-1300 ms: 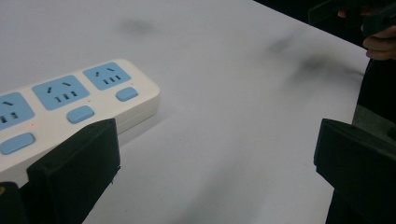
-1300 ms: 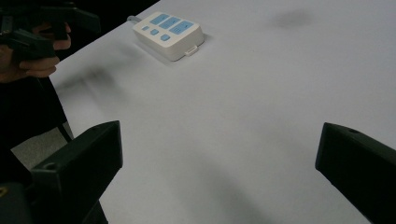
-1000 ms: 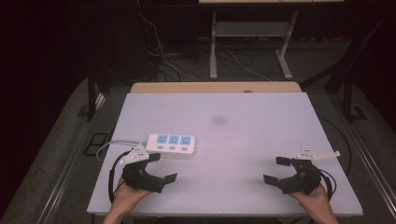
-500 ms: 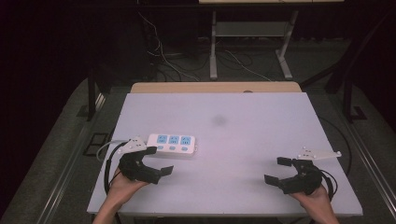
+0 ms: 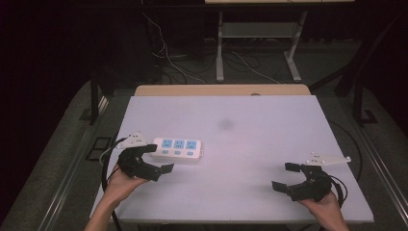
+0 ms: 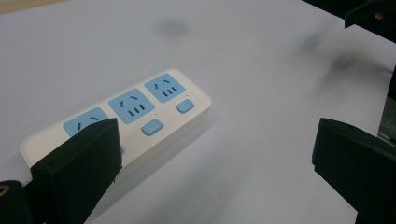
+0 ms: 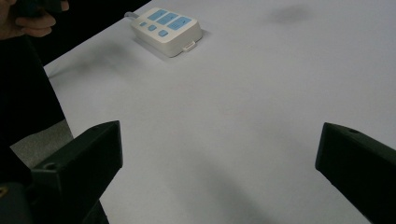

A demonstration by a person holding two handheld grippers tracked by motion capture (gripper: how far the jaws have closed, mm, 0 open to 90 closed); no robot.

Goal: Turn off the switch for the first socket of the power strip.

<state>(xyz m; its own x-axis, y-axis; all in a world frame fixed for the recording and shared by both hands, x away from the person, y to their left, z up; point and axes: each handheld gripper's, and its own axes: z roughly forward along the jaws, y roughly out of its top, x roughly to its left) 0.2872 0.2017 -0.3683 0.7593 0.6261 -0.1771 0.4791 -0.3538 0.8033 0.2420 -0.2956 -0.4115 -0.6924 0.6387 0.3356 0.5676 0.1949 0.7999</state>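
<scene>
A white table (image 5: 269,159) takes up the middle of the high view, its top matte and pale. A faint dark smudge (image 5: 224,125) sits on it a little toward the far side (the same blur is seen in the left gripper view and the right gripper view). Along the far edge runs a light wooden strip (image 5: 221,90). Beyond it, on the dim floor (image 5: 67,144), loose cables (image 5: 240,60) trail between the 2 grey legs (image 5: 220,48) of a metal frame, joined by a crossbar (image 5: 260,30). 2 black posts (image 5: 94,96) stand beside the table, 1 at each side. A dark rectangular frame (image 5: 98,148) lies on the floor just left of the table.
</scene>
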